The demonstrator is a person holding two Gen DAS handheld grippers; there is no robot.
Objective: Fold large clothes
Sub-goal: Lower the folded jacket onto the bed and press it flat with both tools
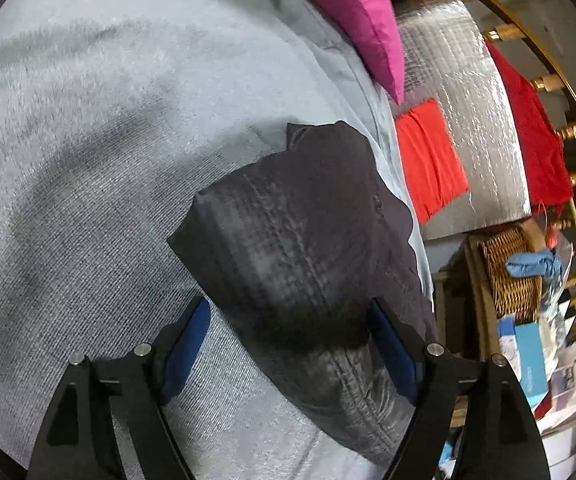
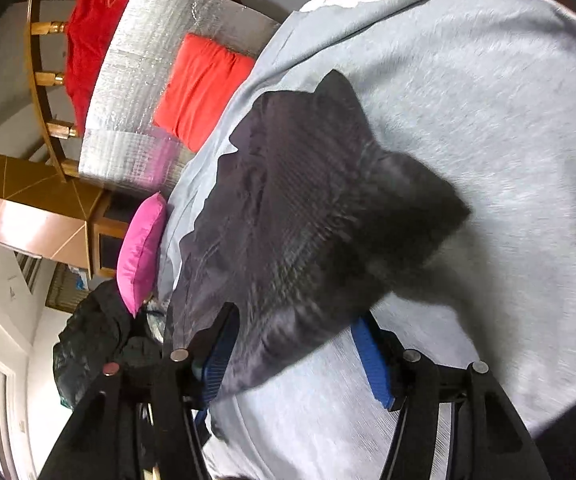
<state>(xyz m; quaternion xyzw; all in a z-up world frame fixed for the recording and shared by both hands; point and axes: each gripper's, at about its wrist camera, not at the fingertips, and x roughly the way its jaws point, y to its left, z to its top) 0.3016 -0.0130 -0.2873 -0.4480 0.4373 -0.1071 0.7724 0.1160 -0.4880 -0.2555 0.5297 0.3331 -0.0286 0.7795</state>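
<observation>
Two grippers over a dark garment [image 1: 308, 232] lying on grey bedding [image 1: 88, 140]: left gripper [image 1: 288, 344] wide apart, gripping nothing; right gripper [image 2: 296, 356] parted, cloth between pads, grip unclear.

Close wrist views; shared dark garment [image 1: 308, 240]

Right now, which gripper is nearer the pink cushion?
Hard to tell. The left gripper sees the pink cushion far ahead; the right gripper sees it off to one side.
</observation>
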